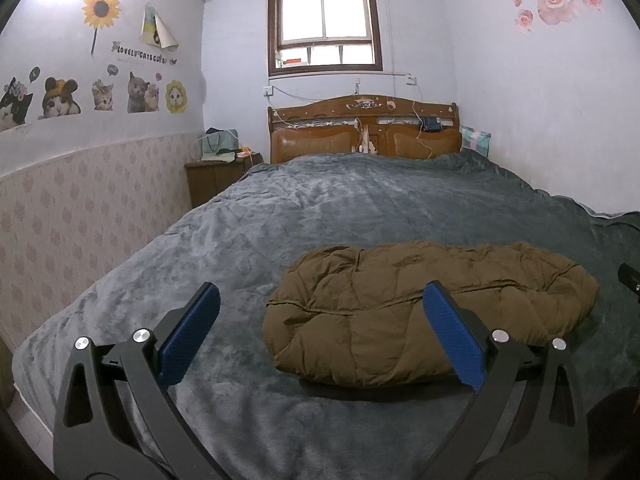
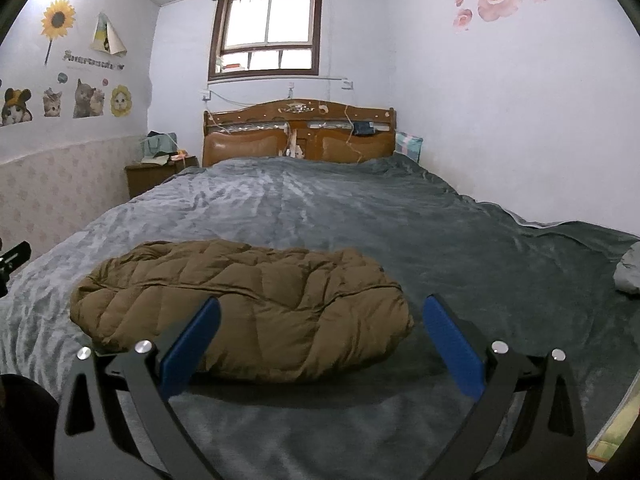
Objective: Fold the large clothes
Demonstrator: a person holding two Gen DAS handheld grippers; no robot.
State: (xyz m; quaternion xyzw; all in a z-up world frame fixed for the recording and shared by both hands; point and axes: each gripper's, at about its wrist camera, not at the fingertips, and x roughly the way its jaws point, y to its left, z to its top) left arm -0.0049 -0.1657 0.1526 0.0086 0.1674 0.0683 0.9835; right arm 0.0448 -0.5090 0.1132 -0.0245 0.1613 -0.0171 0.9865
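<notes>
A brown quilted puffer jacket lies folded into a thick bundle on the grey bed blanket; it also shows in the right wrist view. My left gripper is open and empty, held just above the near left end of the jacket. My right gripper is open and empty, held above the jacket's near right end. The right gripper's tip shows at the edge of the left wrist view. The left gripper's tip shows at the edge of the right wrist view.
The bed has a wooden headboard under a window. A nightstand with bags stands at the far left. A wall runs along the bed's right side. A grey cloth lump lies at the right bed edge.
</notes>
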